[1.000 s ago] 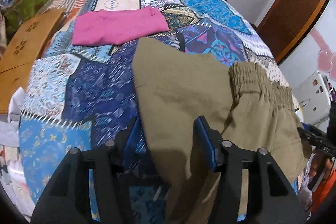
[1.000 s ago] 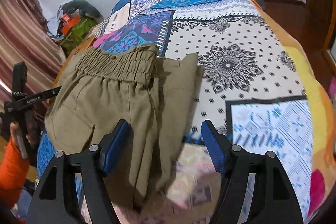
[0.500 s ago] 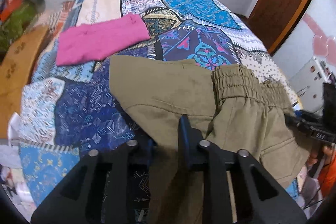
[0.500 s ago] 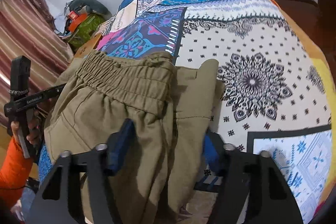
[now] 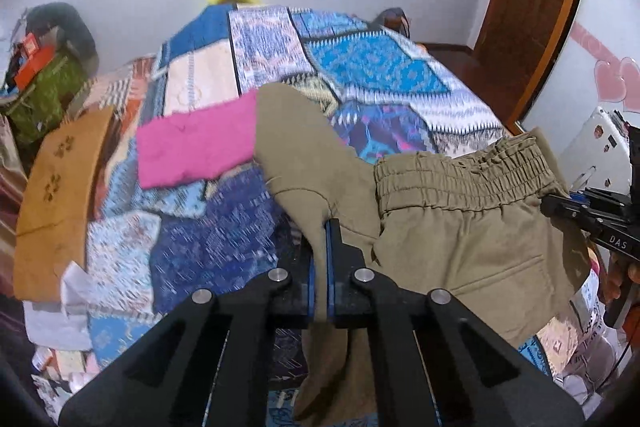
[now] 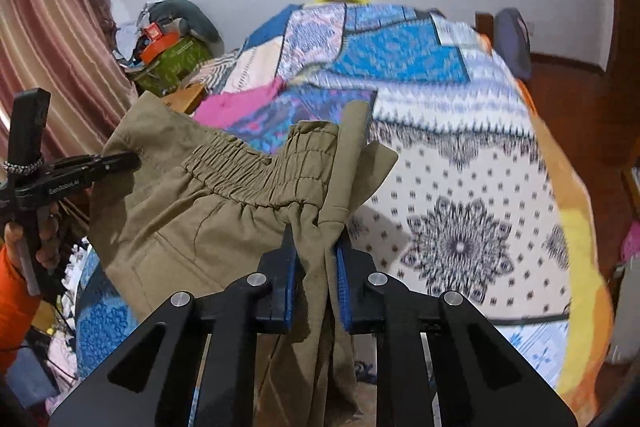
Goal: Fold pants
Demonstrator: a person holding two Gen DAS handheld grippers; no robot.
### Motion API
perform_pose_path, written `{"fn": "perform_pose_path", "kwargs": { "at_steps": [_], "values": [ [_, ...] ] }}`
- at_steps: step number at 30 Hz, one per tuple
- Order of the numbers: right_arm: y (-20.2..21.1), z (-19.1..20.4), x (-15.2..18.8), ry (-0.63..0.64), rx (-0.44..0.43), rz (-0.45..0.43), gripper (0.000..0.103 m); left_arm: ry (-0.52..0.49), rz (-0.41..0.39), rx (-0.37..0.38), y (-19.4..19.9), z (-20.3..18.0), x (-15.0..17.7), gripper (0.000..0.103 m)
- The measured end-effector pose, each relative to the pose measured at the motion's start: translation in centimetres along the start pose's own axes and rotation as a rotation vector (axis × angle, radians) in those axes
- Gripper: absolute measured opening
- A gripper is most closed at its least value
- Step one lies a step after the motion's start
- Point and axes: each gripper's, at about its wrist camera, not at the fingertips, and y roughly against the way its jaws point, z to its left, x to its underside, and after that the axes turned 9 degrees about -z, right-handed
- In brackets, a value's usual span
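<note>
Olive-khaki pants (image 5: 448,239) with an elastic waistband (image 5: 460,171) are lifted off the patchwork bedspread (image 5: 360,67). My left gripper (image 5: 319,227) is shut on a fold of the pants at their left side. My right gripper (image 6: 314,239) is shut on the pants (image 6: 224,211) at the right end of the waistband (image 6: 256,175). The right gripper shows at the right edge of the left wrist view (image 5: 560,207). The left gripper shows at the left of the right wrist view (image 6: 128,159). Fabric hangs below both grippers.
A folded pink garment (image 5: 196,147) lies on the bed behind the pants. A wooden board (image 5: 56,195) and a cluttered pile (image 5: 44,83) stand left of the bed. A wooden door (image 5: 536,7) is at the right, a curtain (image 6: 52,59) at the left.
Both grippers closed on the pants, the left one first, and lifted them off the bed. The views rose and the waistband now hangs between the grippers.
</note>
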Motion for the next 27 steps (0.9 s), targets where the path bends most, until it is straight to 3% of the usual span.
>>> {"fn": "perform_pose_path", "kwargs": {
  "at_steps": [10,21,27],
  "values": [
    [-1.7,3.8,-6.4,0.106,-0.032,-0.078,0.014,0.041,-0.116,-0.048,2.2,4.4,-4.6,0.002],
    [-9.7,8.4,-12.1,0.239,-0.072,-0.1,0.014,0.075,-0.143,-0.155,-2.3,11.1,-7.6,0.001],
    [-15.5,9.7,-14.9,0.23,-0.094,-0.112,0.014,0.097,-0.149,-0.237,-6.0,16.5,-9.5,0.001]
  ]
}}
